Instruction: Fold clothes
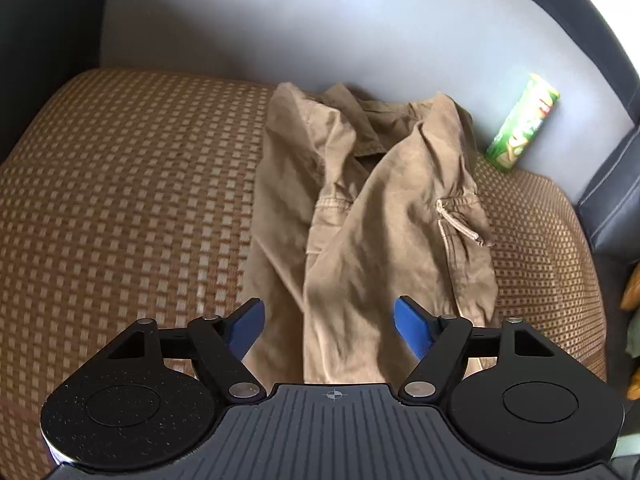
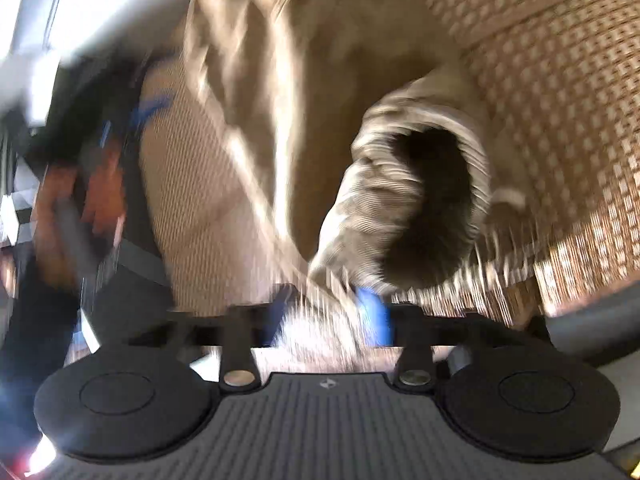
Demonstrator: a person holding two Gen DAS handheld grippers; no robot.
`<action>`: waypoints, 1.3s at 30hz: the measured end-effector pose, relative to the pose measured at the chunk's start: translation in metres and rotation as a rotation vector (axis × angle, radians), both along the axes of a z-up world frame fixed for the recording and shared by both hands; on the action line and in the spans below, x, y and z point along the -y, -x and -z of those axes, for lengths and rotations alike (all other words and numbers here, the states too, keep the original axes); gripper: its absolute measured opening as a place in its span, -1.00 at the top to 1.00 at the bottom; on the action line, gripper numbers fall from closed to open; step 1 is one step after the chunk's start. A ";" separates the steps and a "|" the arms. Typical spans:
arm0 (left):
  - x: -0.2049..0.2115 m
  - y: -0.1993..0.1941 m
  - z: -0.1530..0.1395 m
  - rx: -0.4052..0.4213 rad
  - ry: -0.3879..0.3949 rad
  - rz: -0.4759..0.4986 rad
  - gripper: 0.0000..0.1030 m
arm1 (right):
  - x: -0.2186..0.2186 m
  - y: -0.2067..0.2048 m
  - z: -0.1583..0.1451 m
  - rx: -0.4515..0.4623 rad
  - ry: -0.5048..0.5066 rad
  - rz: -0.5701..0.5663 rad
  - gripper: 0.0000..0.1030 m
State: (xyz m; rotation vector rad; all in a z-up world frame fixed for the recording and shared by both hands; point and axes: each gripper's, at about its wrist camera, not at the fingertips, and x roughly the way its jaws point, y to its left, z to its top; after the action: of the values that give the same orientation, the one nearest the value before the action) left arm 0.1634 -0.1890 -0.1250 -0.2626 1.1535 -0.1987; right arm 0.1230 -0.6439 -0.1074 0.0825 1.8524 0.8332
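Observation:
A pair of tan cargo trousers (image 1: 360,208) lies crumpled on a brown checked sofa cushion (image 1: 120,200), legs running toward me. My left gripper (image 1: 329,326) is open, its blue fingers spread either side of the near trouser leg, holding nothing. In the blurred right wrist view, my right gripper (image 2: 328,320) is shut on the trousers' leg end (image 2: 320,288). The leg's open cuff (image 2: 424,200) gapes just beyond the fingers. The left gripper (image 2: 132,120) shows at the far left as a blurred shape.
A green snack tube (image 1: 522,124) leans against the pale sofa back (image 1: 320,32) at the right. A dark armrest (image 1: 612,208) borders the cushion on the right. The cushion's front edge (image 2: 560,280) is near my right gripper.

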 end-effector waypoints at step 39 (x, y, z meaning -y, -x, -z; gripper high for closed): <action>-0.022 -0.066 0.050 0.078 0.009 0.081 0.46 | -0.297 -0.225 0.048 0.716 -0.091 -0.021 0.19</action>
State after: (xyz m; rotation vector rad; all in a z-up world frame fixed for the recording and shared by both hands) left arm 0.2298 -0.1666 -0.1754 -0.2138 1.0865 -0.2833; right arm 0.3484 -0.3471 -0.1551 -0.1618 1.1437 0.8230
